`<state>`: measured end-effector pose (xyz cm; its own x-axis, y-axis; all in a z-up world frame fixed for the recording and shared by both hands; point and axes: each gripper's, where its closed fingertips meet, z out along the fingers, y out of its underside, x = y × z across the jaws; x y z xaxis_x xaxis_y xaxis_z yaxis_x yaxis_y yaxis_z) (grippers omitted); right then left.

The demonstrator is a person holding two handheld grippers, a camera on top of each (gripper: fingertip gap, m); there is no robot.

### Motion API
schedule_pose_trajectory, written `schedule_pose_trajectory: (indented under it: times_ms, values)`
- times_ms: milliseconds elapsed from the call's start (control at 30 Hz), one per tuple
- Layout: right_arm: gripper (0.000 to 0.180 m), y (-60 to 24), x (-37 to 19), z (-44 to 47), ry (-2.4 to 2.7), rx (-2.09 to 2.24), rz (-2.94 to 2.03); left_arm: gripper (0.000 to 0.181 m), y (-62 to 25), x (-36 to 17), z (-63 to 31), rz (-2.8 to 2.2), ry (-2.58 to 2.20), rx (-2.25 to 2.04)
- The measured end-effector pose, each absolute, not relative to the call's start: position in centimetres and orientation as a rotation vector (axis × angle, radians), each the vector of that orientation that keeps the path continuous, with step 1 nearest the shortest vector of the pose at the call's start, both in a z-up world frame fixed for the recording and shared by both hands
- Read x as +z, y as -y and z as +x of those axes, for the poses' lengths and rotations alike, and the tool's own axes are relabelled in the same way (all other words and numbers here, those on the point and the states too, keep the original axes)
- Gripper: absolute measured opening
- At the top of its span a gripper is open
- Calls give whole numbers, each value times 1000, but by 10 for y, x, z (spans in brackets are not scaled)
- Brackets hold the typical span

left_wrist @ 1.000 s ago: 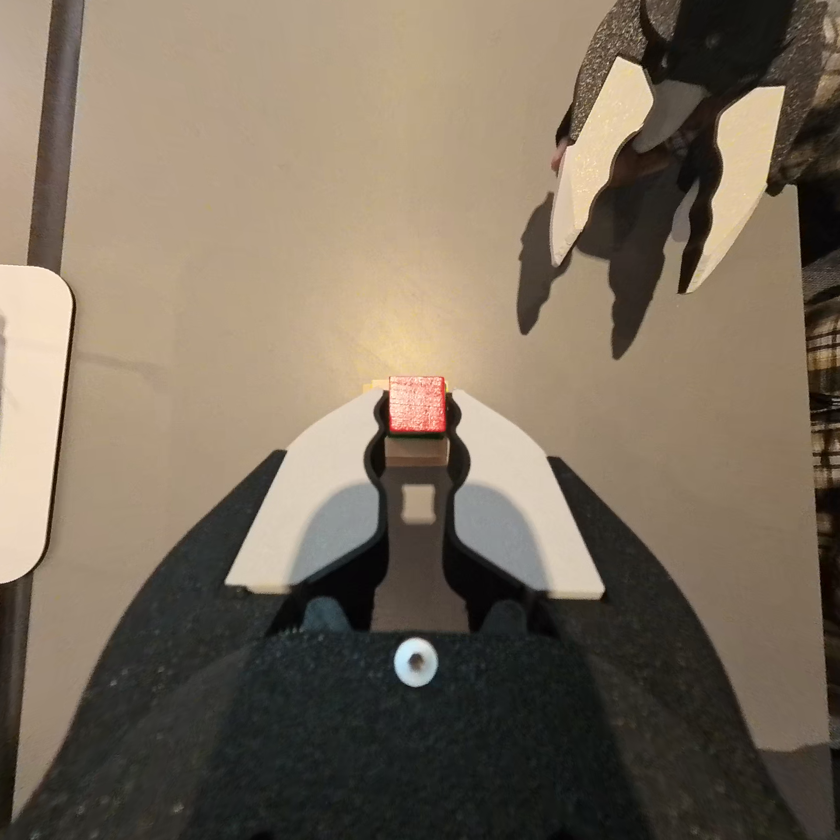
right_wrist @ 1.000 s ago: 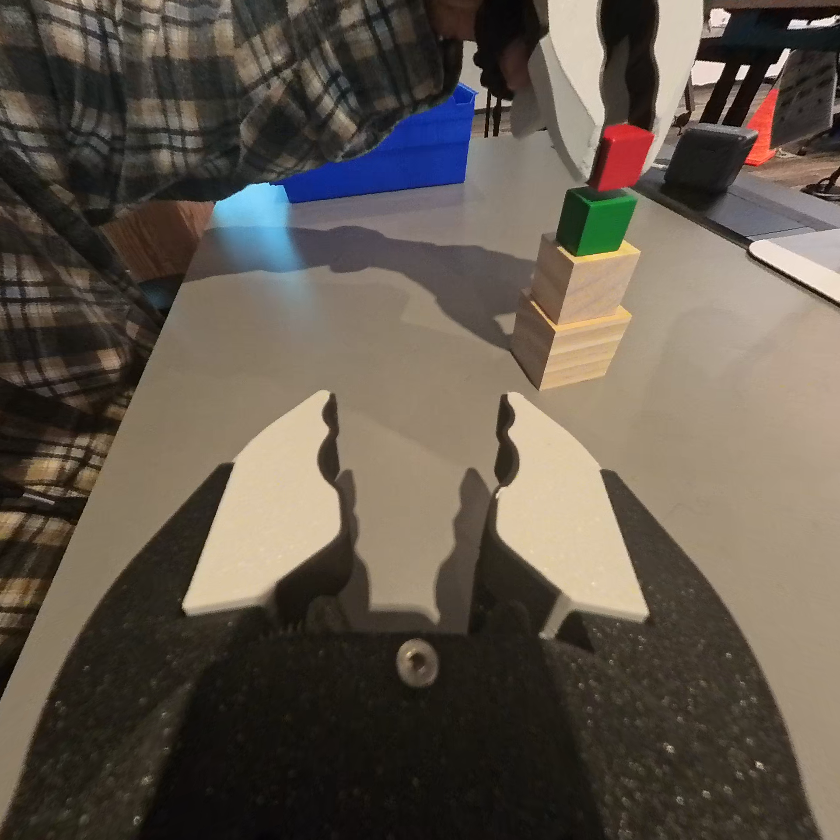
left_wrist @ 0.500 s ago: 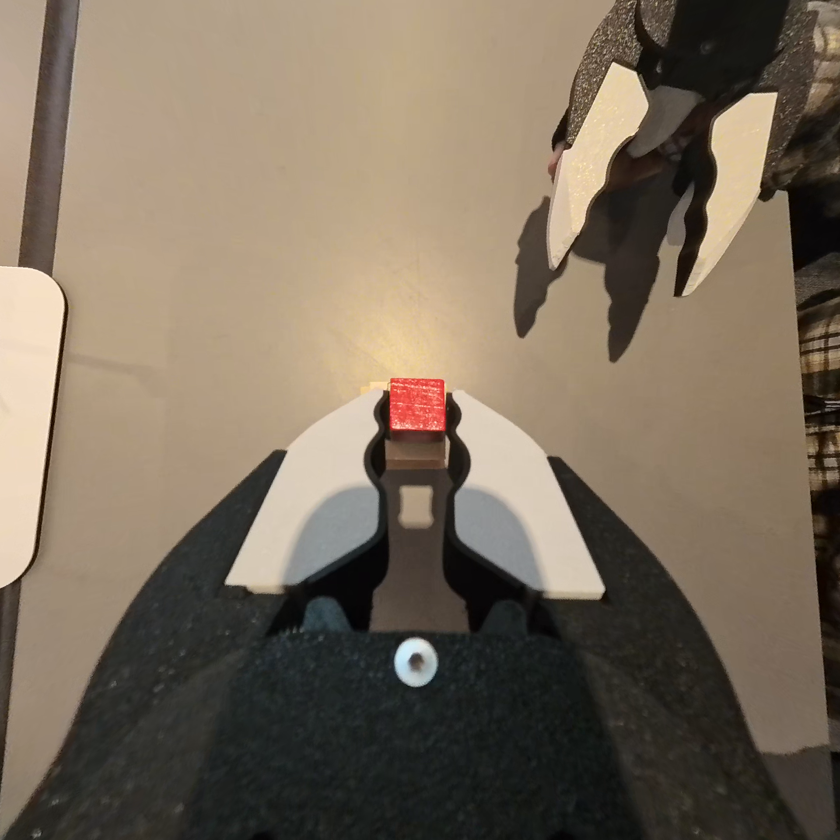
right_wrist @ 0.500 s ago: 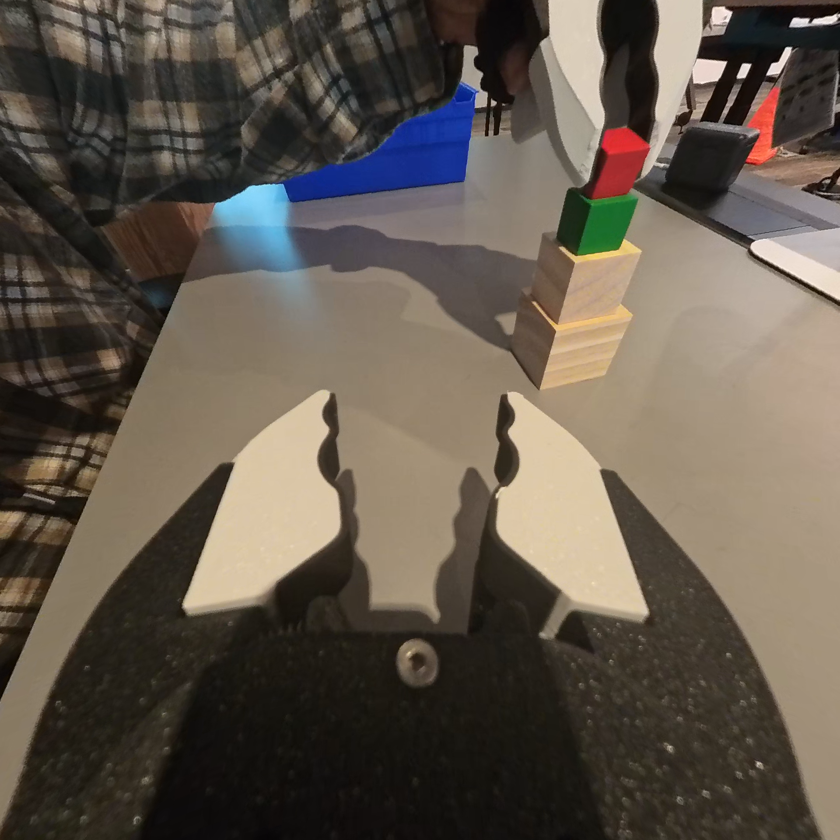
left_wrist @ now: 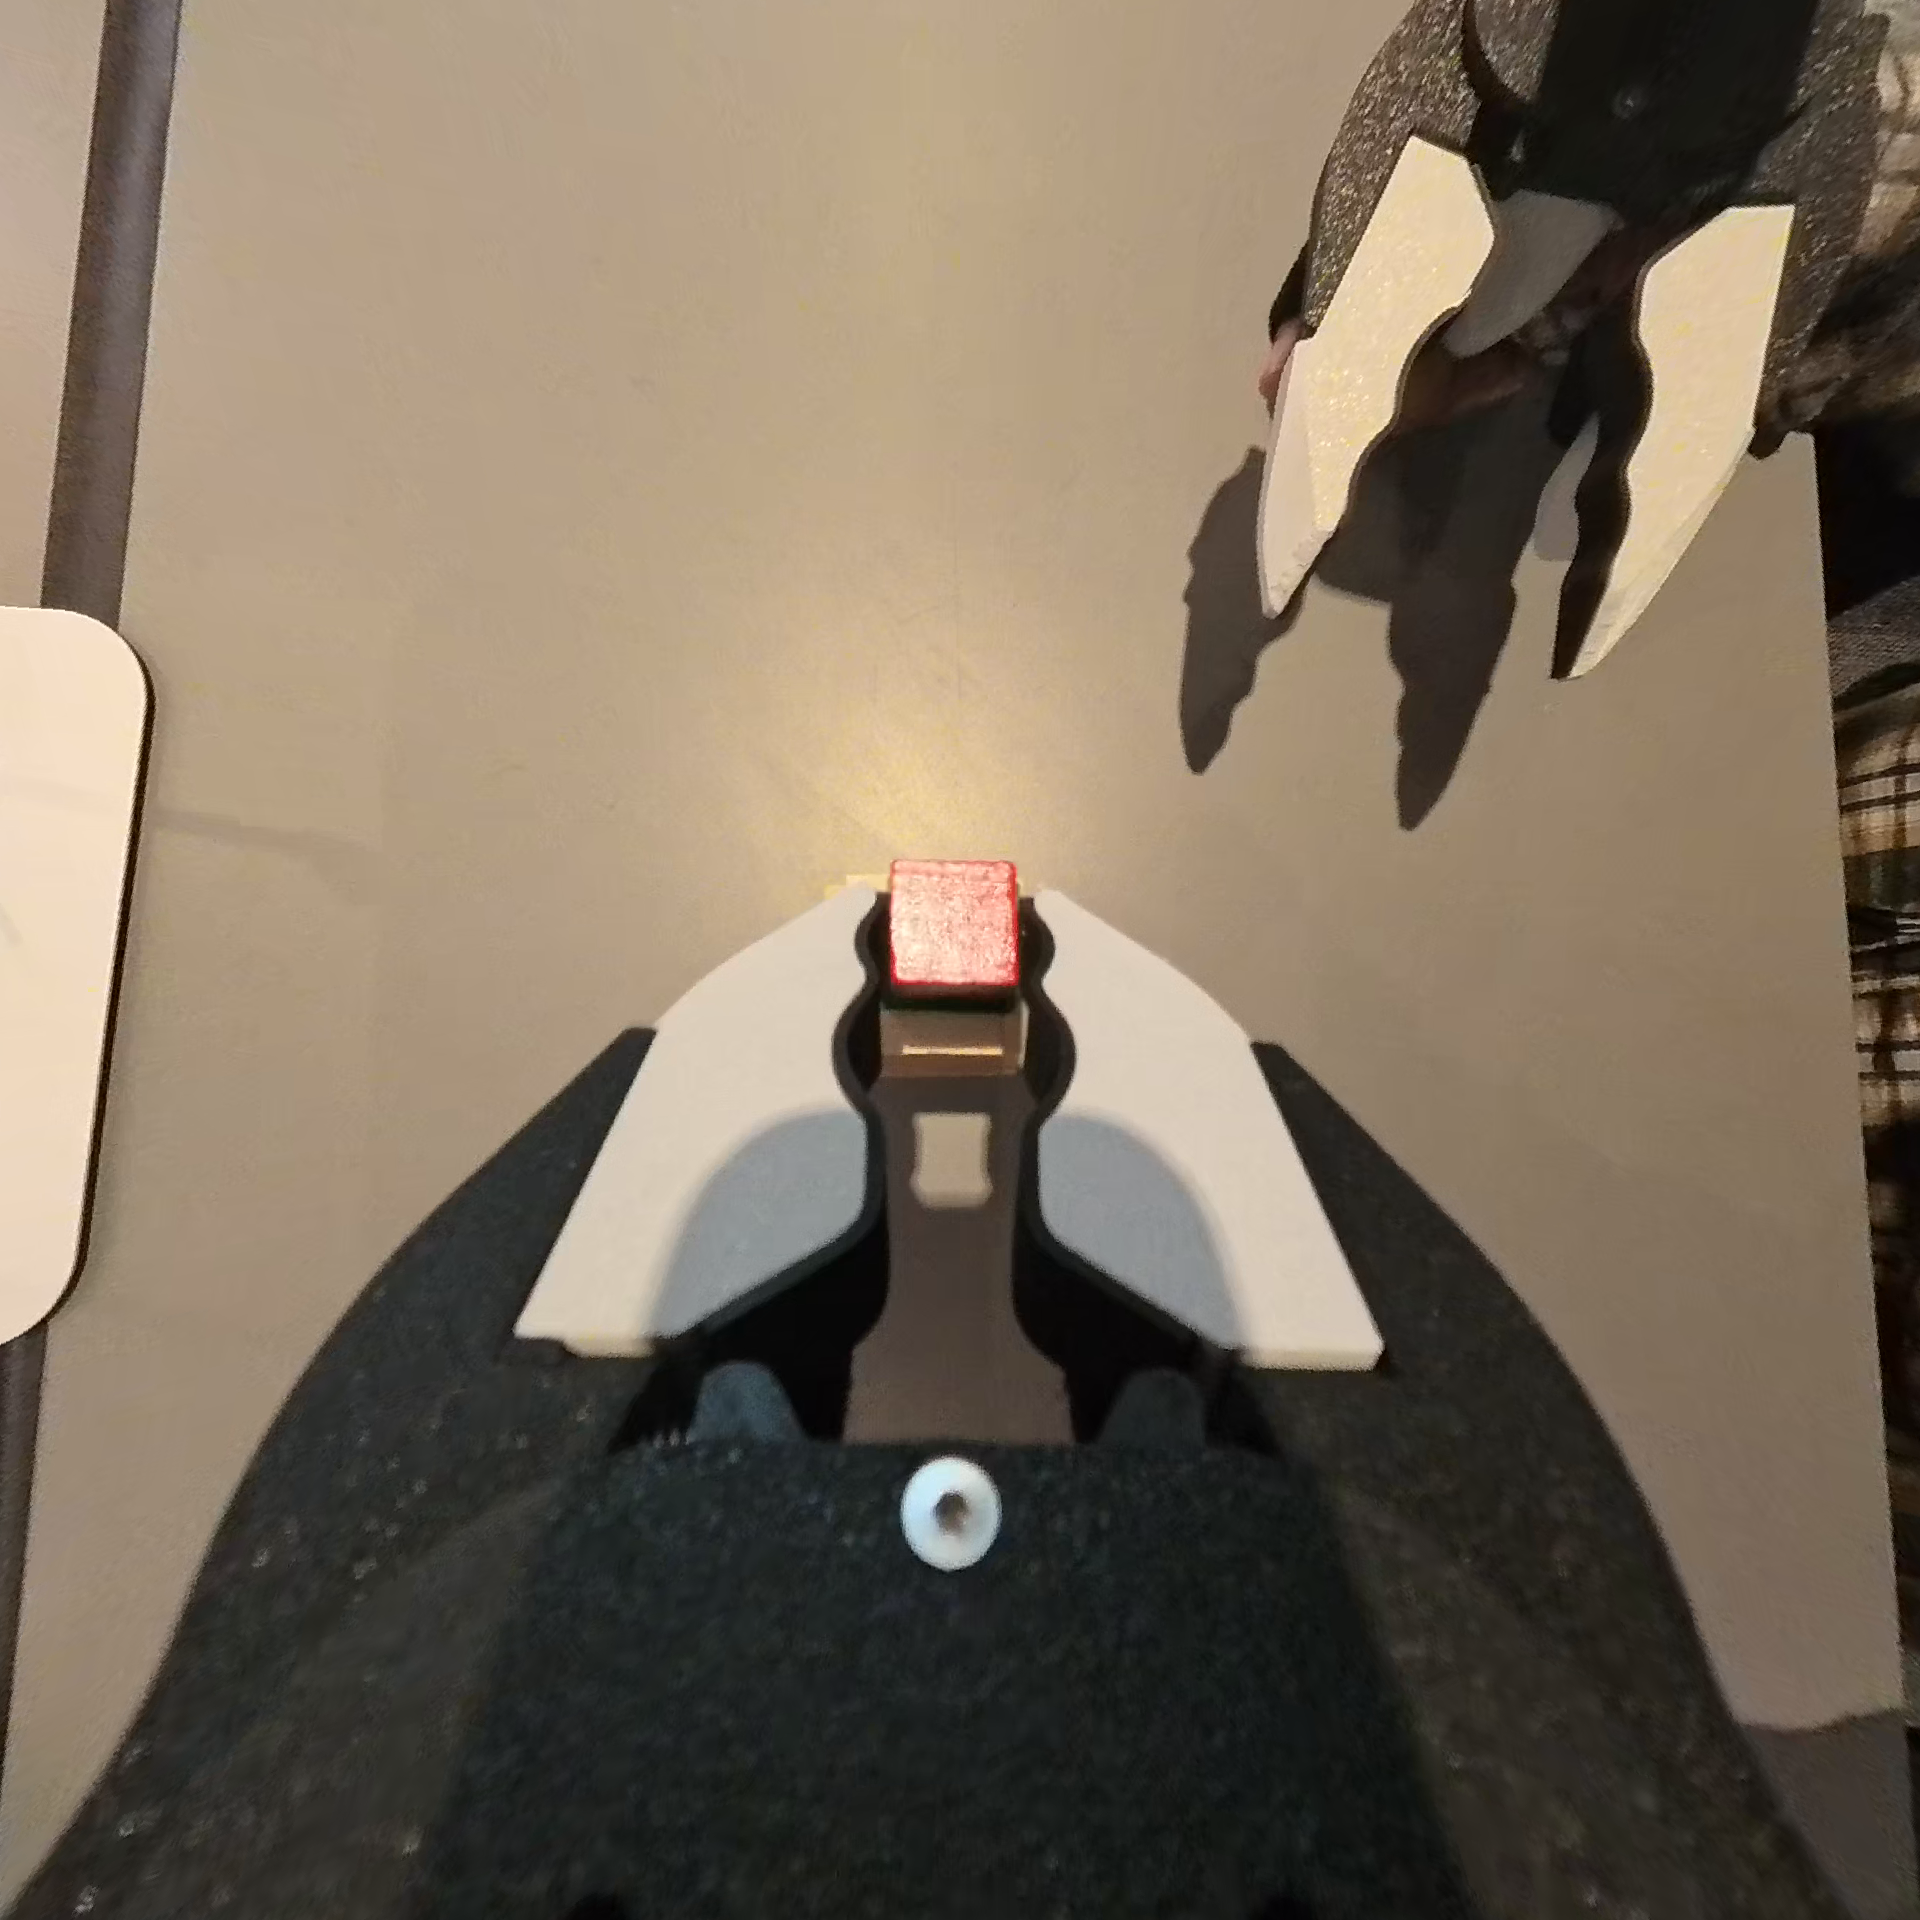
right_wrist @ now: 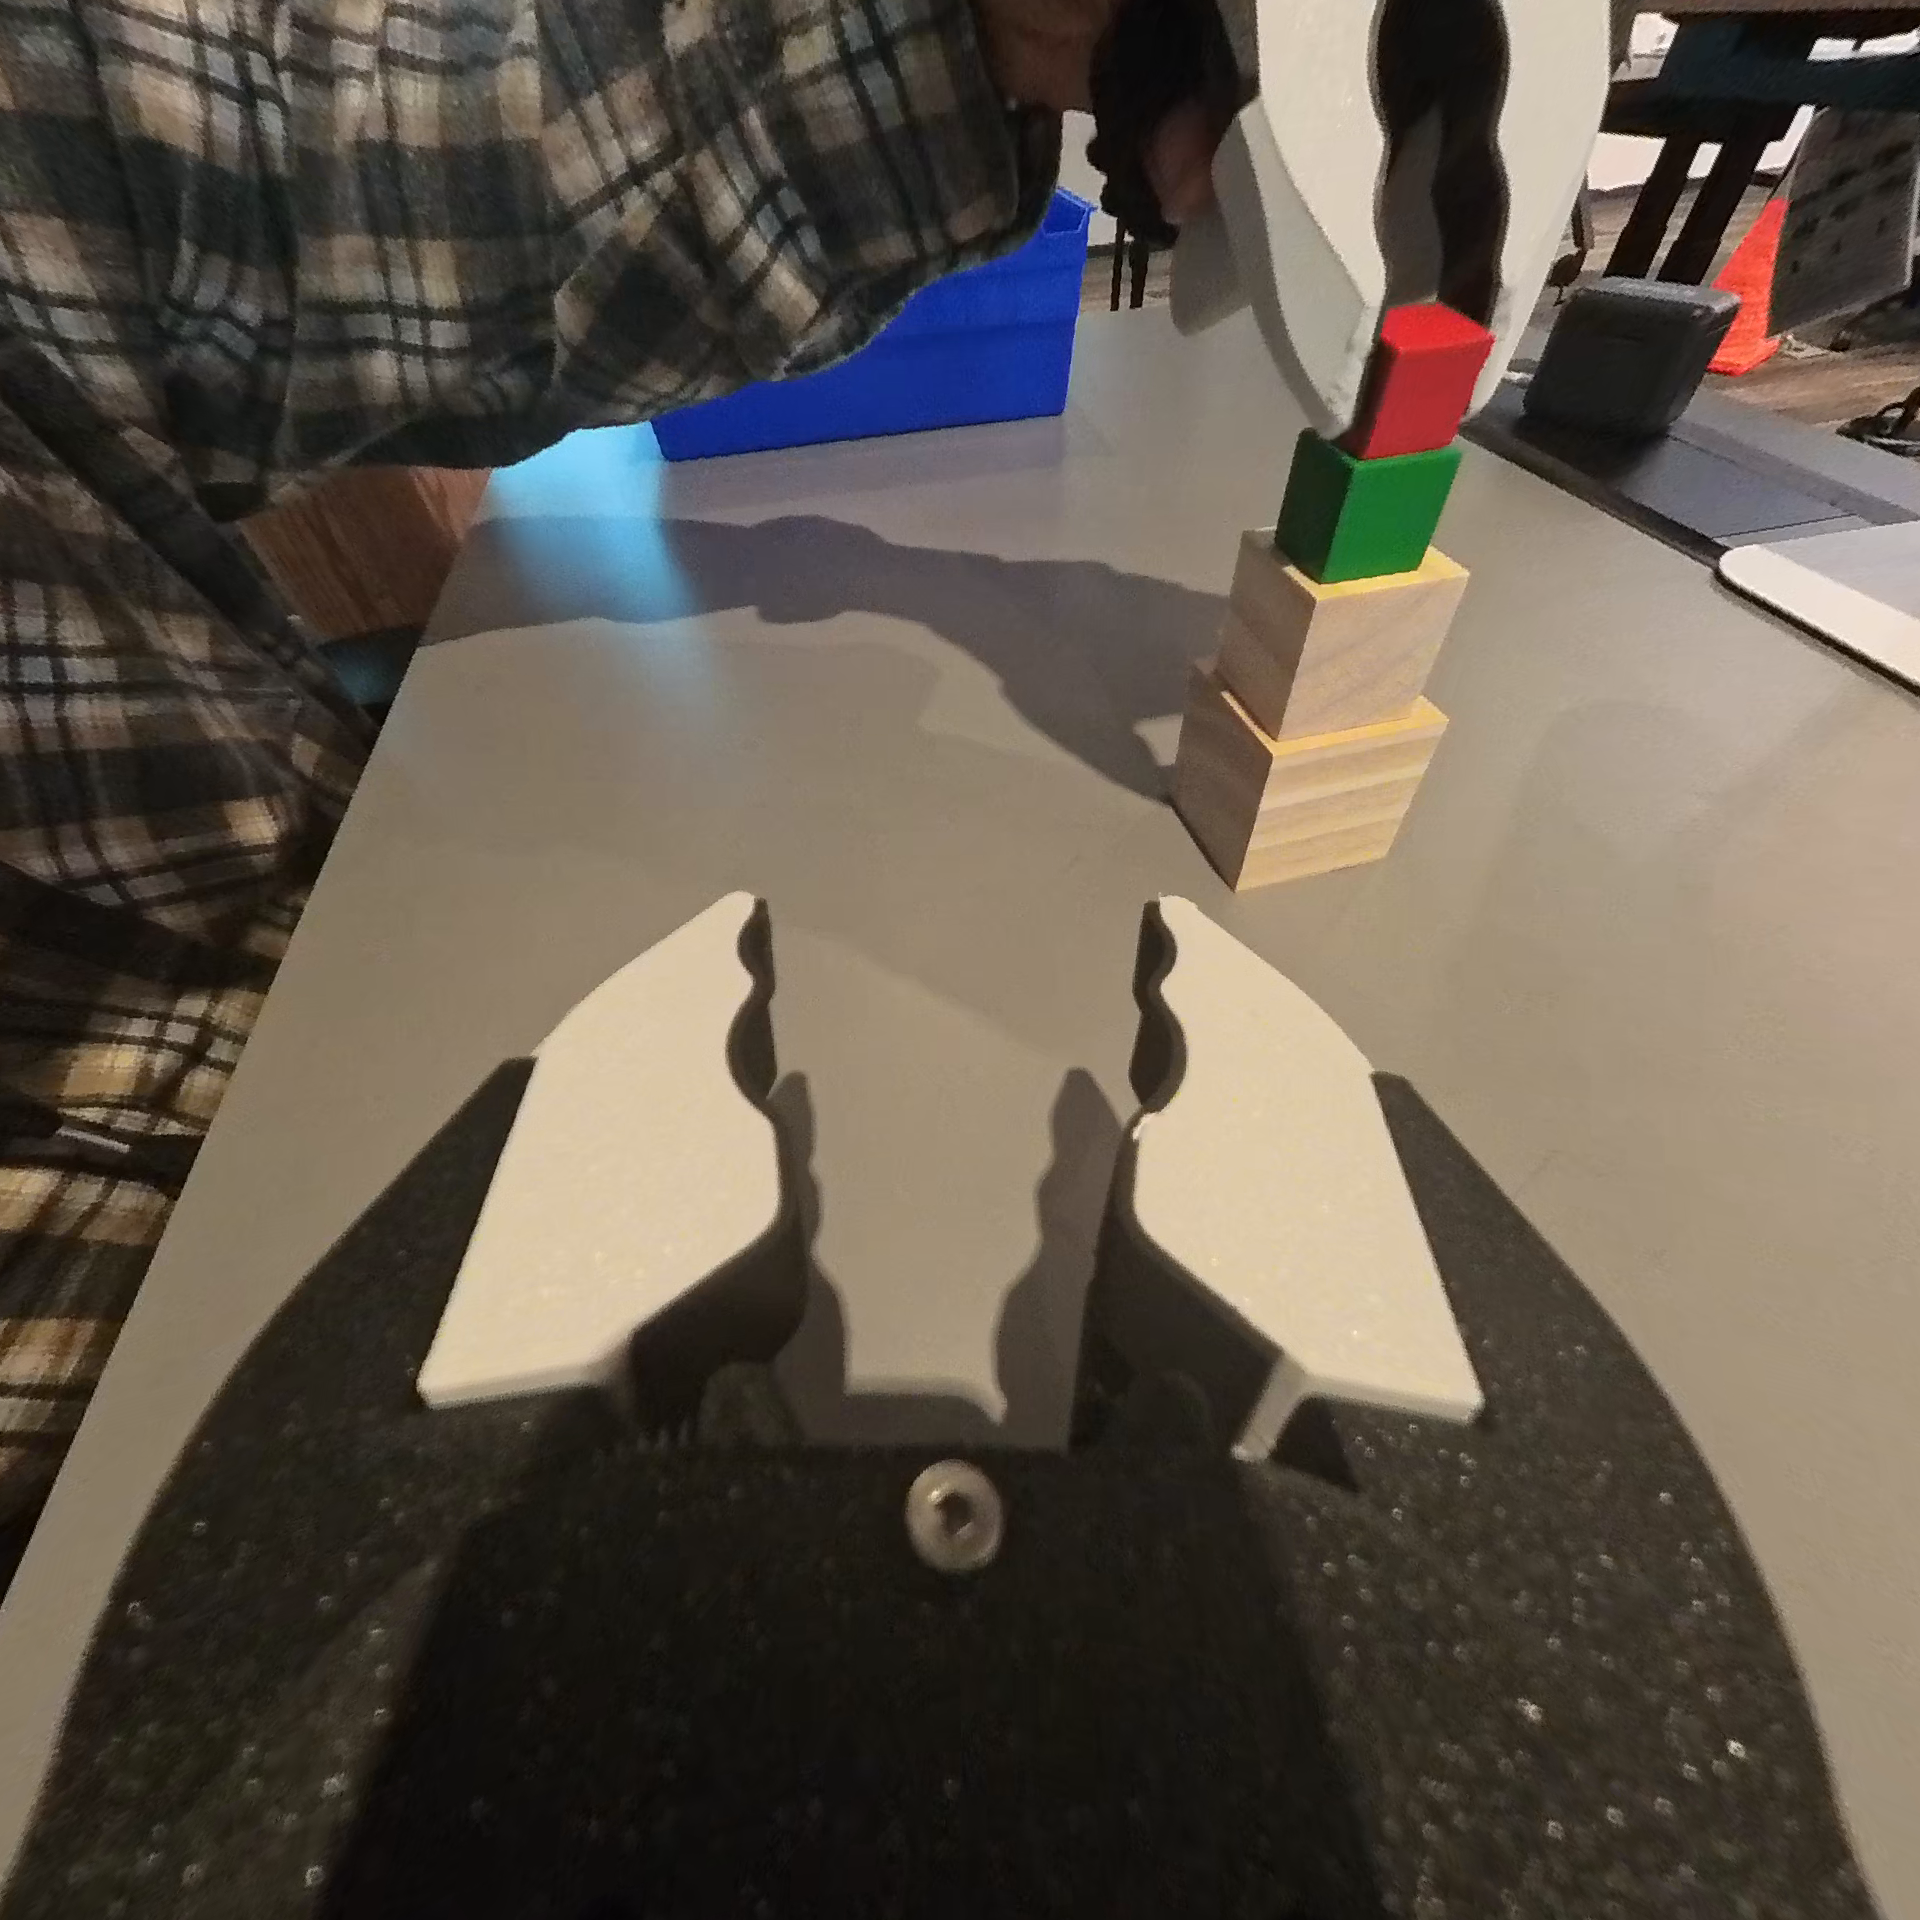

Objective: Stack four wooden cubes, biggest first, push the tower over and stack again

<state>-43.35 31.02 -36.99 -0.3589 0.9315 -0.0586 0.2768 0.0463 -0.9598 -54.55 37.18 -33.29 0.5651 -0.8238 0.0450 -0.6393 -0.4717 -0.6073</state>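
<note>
My fingers are matt off-white plastic, faintly grainy, set in rough black speckled housing. The red cube and green cube wear smooth paint; the two lower cubes are bare pale wood with visible grain. The grey surface looks smooth and matt. My sleeve is plaid cloth.

No legible text, labels or numbers in either view (the white board at the table edge shows only a faint, unreadable mark).
</note>
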Motion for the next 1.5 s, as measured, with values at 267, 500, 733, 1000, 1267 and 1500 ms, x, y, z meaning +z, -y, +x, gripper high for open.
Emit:
schedule_pose_trajectory:
  times_ms: [267, 500, 733, 1000, 1267, 1500]
  values:
    - [66, -310, -369, -434, 1699, 1346, -1222, 23, -371, -332, -545, -2256, -1178, -461]
    - [67, -310, -369, -434, 1695, 1344, -1222, 31, -371, -332, -545, -2251, -1175, -459]
    - [68, -313, -368, -433, 1683, 1339, -1223, 49, -364, -280, -567, -2110, -1029, -446]
    - [75, -324, -366, -435, 1627, 1290, -1248, 70, -313, -271, -626, -1914, -560, -322]
    - [94, -381, -326, -440, 1429, 936, -1418, 69, -278, -312, -674, -1748, -284, -300]
    - [0, -390, -319, -446, 1605, 770, -1721, 65, -269, -317, -704, -1697, -214, -183]
